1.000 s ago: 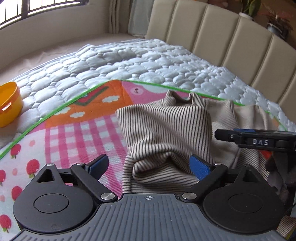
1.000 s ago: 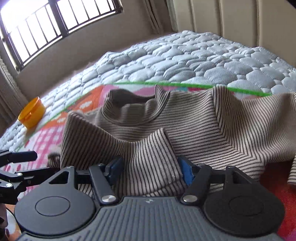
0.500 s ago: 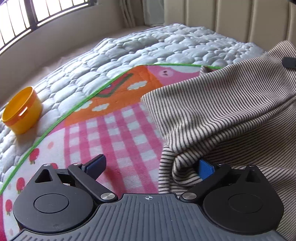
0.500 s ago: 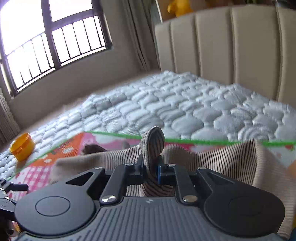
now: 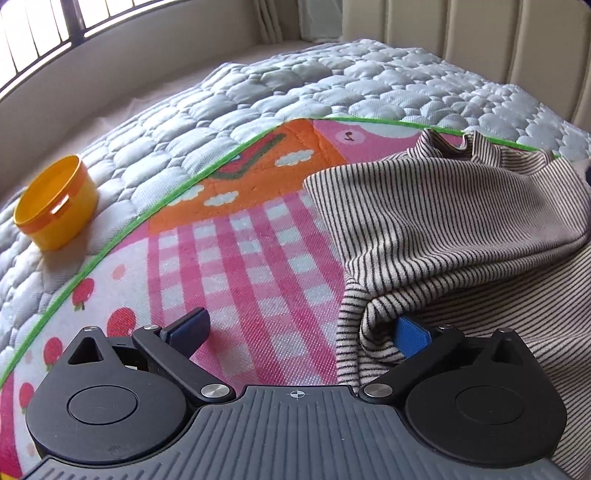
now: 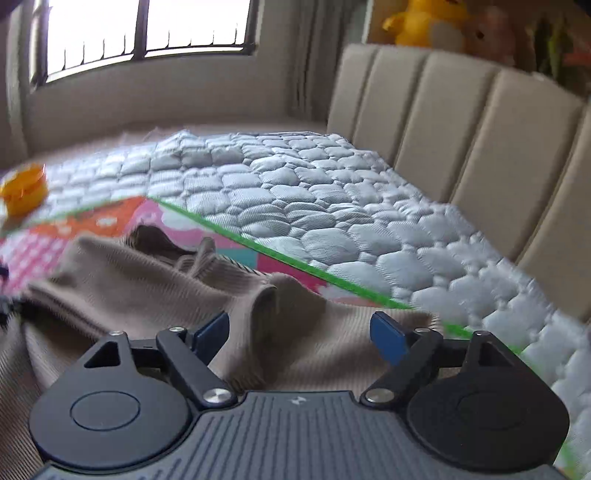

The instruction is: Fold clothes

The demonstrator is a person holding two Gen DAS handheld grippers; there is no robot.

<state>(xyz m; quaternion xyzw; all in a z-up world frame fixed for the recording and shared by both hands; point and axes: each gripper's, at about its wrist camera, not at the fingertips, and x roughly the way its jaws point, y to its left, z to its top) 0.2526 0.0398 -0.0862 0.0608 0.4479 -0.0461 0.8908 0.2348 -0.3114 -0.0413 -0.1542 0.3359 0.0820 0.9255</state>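
Both claws stand spread wide over the striped sweater (image 5: 454, 229). Left gripper (image 5: 301, 334) has its jaws fully apart: its left blue pad (image 5: 188, 328) hangs over the pink checked play mat (image 5: 236, 266), while its right pad is tucked against a rolled fold at the sweater's near left edge, not pinching it. Right gripper (image 6: 300, 336) has jaws that have just been opening; a raised ridge of the knit stands loose between them, touched by neither pad.

Beige with thin dark stripes, the sweater lies rumpled on the right part of the mat, its collar toward the far side near the mat's green border (image 5: 207, 170). Beyond that border the mat rests on a pale quilted mattress cover (image 5: 295, 85). An orange round tub (image 5: 55, 206) sits on the quilting at far left, well apart from the sweater. A padded beige headboard (image 6: 480, 136) rises at the right, a barred window (image 6: 147, 26) at the far left, and a yellow plush toy (image 6: 421, 18) sits above the headboard
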